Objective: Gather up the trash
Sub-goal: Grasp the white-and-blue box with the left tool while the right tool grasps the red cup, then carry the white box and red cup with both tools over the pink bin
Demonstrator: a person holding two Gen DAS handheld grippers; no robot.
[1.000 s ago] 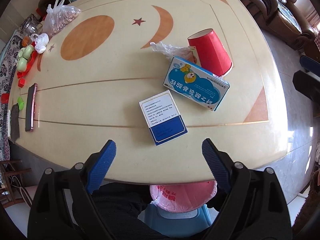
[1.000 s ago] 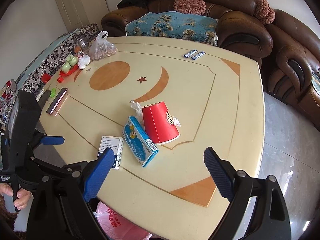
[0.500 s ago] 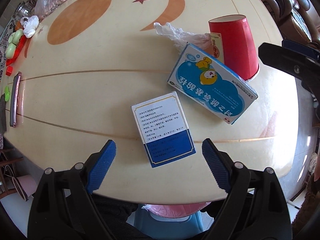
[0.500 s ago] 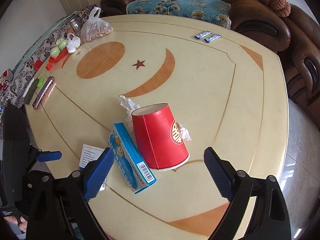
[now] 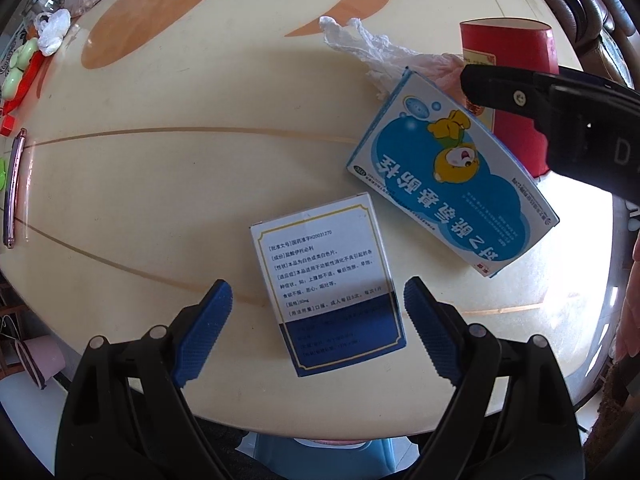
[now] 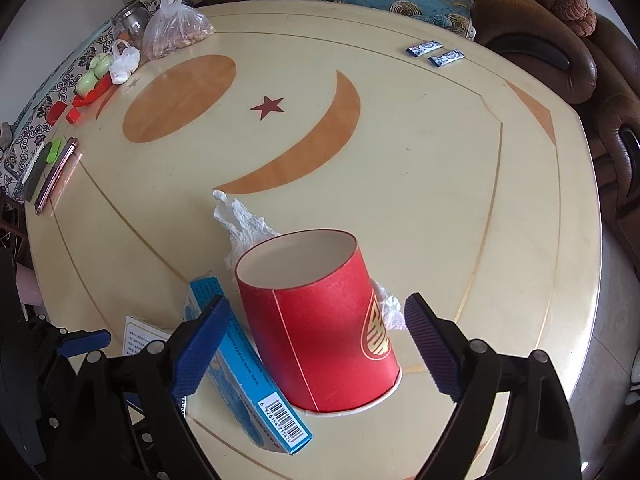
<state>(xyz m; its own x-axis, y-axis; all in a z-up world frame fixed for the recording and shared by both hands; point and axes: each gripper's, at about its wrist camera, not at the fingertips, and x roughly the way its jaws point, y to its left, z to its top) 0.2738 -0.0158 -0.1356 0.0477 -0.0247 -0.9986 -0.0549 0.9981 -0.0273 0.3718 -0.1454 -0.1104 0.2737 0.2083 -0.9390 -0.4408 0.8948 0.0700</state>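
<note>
The left gripper point(image 5: 316, 320) is spread wide, its fingers point(image 5: 202, 334) straddling the white-and-blue box point(image 5: 326, 292), whose long axis runs toward 12 o'clock on the surface point(image 5: 160, 200). The right gripper point(image 6: 318, 340), likewise released and empty, brackets the inverted red cup point(image 6: 320, 328) just ahead.

Table edge clutter and sofa

At ten o'clock on the table point(image 6: 420, 184): bag of nuts point(image 6: 176, 32), phone point(image 6: 56, 174); at one o'clock two blue sachets point(image 6: 436, 53); brown sofa point(image 6: 532, 36) behind.
</note>
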